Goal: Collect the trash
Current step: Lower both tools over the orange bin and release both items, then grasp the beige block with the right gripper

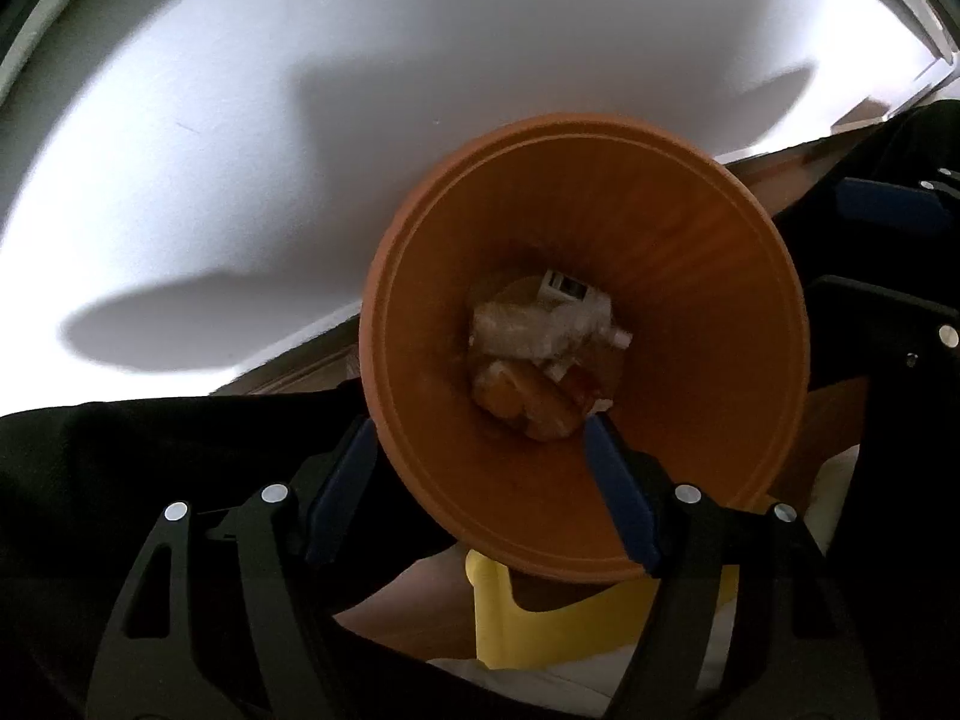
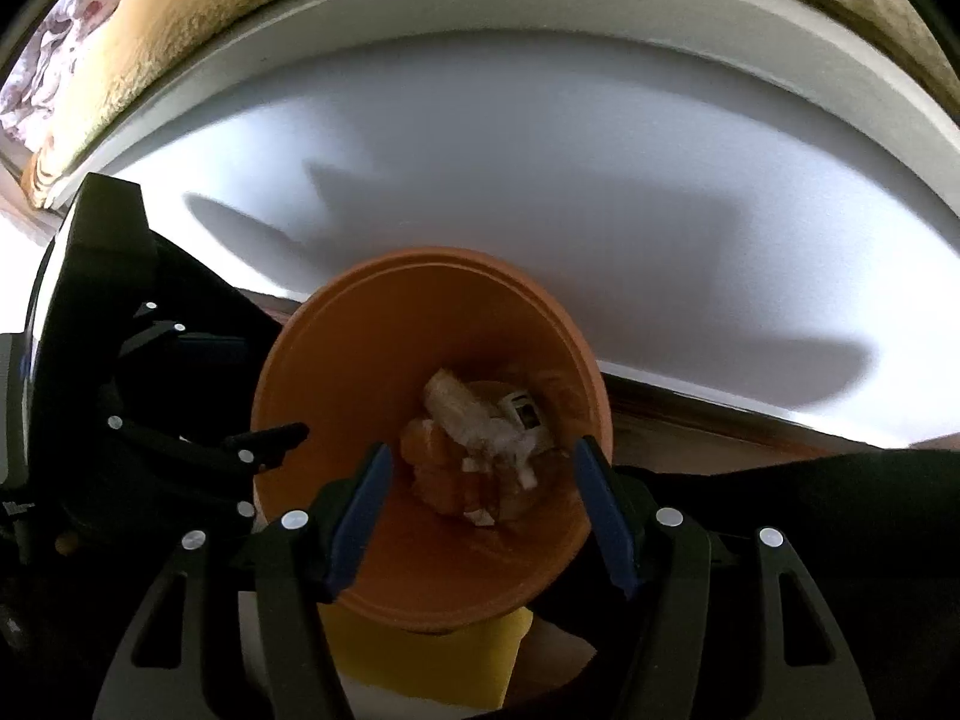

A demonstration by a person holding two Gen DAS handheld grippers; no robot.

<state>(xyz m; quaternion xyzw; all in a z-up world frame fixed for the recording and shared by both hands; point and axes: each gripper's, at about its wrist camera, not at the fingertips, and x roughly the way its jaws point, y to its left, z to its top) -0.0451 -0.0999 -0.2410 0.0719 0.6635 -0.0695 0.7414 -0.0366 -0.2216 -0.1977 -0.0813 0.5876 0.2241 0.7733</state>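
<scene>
Left claw (image 1: 480, 480) jaws apart, straddling the orange bin (image 1: 690, 276) rim, lower frame; right claw (image 2: 480, 504) apart over its mouth. Trash (image 1: 540, 354) lies at bin bottom. Only right view shows textured wall (image 2: 240, 6); white counter (image 1: 240, 150) behind.

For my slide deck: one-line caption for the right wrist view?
Open right tongs above an orange bin holding crumpled trash.

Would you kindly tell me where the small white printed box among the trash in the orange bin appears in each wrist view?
Left wrist: white printed box lies at the upper edge of the trash pile, centre frame.
Right wrist: the box lies at the pile's right side, centre frame.
Shared landmark: the orange bin, against a white wall.
</scene>
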